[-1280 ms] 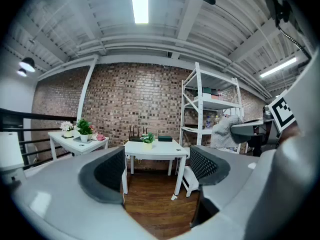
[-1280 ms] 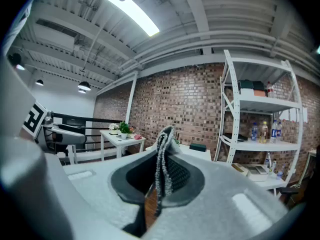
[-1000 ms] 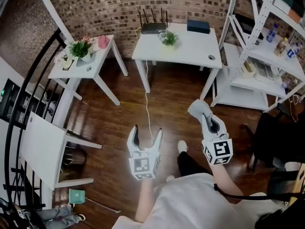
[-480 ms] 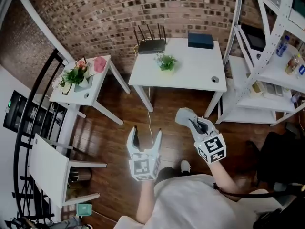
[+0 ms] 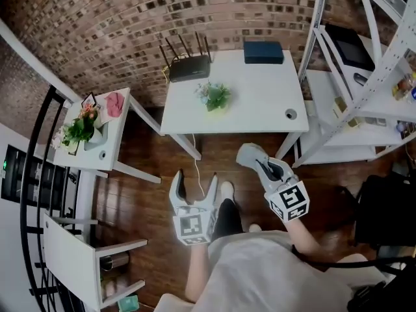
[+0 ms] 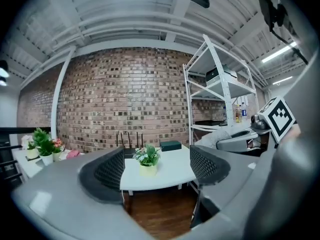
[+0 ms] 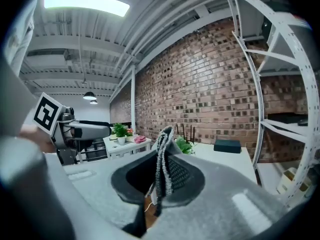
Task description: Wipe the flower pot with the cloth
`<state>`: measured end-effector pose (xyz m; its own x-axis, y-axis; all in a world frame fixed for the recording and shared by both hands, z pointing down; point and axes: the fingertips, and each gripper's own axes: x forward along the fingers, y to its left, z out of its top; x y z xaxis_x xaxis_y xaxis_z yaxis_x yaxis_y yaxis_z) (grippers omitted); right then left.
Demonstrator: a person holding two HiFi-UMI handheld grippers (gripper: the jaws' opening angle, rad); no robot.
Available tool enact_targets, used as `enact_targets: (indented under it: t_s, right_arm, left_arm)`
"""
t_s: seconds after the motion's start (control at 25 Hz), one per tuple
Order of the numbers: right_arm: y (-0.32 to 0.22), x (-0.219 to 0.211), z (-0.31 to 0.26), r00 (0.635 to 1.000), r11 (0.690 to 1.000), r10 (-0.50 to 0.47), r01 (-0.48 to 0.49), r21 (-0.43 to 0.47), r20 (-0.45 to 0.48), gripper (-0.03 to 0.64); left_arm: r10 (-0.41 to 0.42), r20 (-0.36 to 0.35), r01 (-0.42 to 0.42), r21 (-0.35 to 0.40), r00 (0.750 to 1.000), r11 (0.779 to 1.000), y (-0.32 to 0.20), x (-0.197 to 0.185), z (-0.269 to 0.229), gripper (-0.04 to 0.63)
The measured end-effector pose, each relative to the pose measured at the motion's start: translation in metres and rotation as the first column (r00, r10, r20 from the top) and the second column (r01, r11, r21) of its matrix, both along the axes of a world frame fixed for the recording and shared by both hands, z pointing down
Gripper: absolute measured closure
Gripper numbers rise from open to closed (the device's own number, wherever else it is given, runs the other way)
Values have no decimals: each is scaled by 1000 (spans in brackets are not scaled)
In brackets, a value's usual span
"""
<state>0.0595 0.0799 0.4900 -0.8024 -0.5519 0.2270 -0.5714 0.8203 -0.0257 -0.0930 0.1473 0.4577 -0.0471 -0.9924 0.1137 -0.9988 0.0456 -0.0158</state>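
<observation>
Right gripper [image 5: 262, 166] clamped on a grey knitted cloth [image 7: 162, 160], which bunches over the jaw tips. It is held above the dark wooden floor [image 5: 149, 187], on the near side of the white rectangular table [image 5: 260, 103]. Left gripper [image 5: 196, 178] sits just left of it, jaws spread, nothing between them. Small pale-yellow flower pot with green plant [image 5: 214, 99] stands on the table's left part, well apart from both grippers. Black router with antennas [image 5: 188, 67] and dark blue flat box [image 5: 263, 52] sit at the far edge. White metal shelf rack [image 5: 323, 86] stands at right.
</observation>
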Motion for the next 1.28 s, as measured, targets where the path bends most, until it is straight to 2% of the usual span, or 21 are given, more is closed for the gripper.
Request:
enact_targets:
  t_s: [0.08, 0.24, 0.44, 0.52, 0.64, 0.8, 1.0, 1.08, 1.2, 1.28]
  right_arm:
    - [-30, -12, 0, 999, 1000, 31, -30, 7, -22, 614]
    - [-86, -59, -23, 998, 996, 38, -34, 79, -49, 614]
    - [-148, -114, -46, 996, 991, 75, -70, 114, -44, 614]
    - [-160, -133, -42, 994, 989, 81, -72, 133, -67, 614]
    - [-168, -149, -26, 990, 992, 70, -55, 118, -126, 614]
    - [-187, -132, -3, 977, 992, 124, -116, 58, -175, 614]
    - [-224, -109, -8, 961, 981, 189, -175, 87, -199, 614]
    - [-232, -95, -2, 952, 975, 222, -212, 69, -212, 614]
    - [-238, -80, 3, 940, 968, 252, -248, 47, -229, 614]
    - [-244, -65, 3, 931, 960, 278, -274, 48, -238, 614]
  left_arm:
    - [27, -4, -27, 5, 1000, 1000, -36, -16, 7, 179]
    - [70, 54, -70, -5, 996, 998, -104, -55, 6, 179]
    - [138, 21, -138, -6, 990, 990, -158, -94, -5, 179]
    - [152, 16, -152, -26, 988, 988, -175, -108, 11, 179]
    - [153, -9, -153, -100, 988, 983, -204, -121, 55, 181]
    - [182, -65, -192, -216, 981, 958, -220, -111, 112, 181]
    - [190, -120, -220, -339, 975, 915, -245, -104, 173, 166]
    - [208, -110, -235, -377, 972, 896, -254, -99, 194, 161]
    - [272, -42, -263, -422, 961, 868, -266, -91, 223, 161]
    - [298, -35, -282, -446, 954, 849, -275, -85, 239, 161]
